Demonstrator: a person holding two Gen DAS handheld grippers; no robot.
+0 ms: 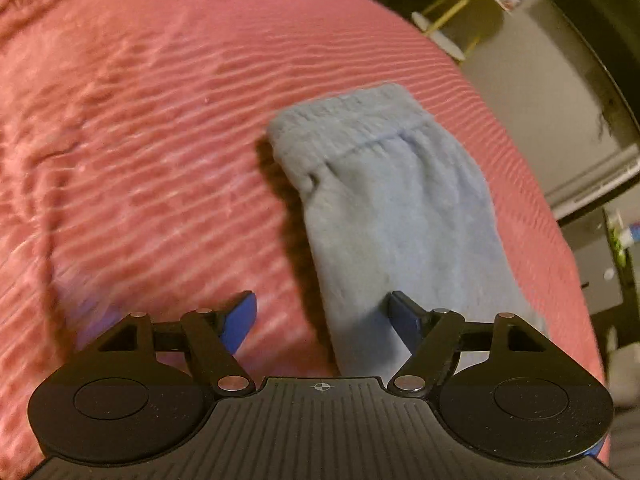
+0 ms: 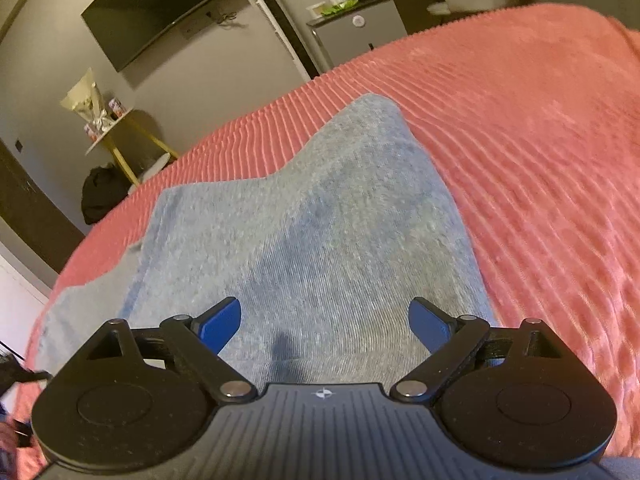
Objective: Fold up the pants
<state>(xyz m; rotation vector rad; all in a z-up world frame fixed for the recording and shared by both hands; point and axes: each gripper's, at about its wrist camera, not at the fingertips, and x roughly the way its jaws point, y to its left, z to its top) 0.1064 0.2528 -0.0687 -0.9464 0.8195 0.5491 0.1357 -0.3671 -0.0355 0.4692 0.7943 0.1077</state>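
While the pants (image 1: 404, 200) lie folded on the pink bedspread (image 1: 160, 140), both grippers hang over them with nothing held. From the left wrist view the pants are a narrow, light blue bundle, gathered waistband at the far end, running back toward the camera and under the right-hand finger. They sit near the bed's right edge in that view, and a dark shadow falls along their left side. The left gripper (image 1: 324, 320) has its jaws spread wide: 1 blue pad (image 1: 240, 320) is over bare bedspread, the other at the edge of the cloth, neither pressing on it. That picture is blurred.

Over to the right wrist view: the pants (image 2: 312, 240) fill the middle, 1 layer lying over another, a corner pointing away toward the far side of the bed. The right gripper (image 2: 324, 324) is spread too, both blue pads above the fabric, nothing pinched between them.

Beyond the bedspread (image 2: 540, 140) stand a wall-mounted TV (image 2: 160, 16), a small gold-legged table (image 2: 120, 136) and a mini fridge (image 2: 356, 36).
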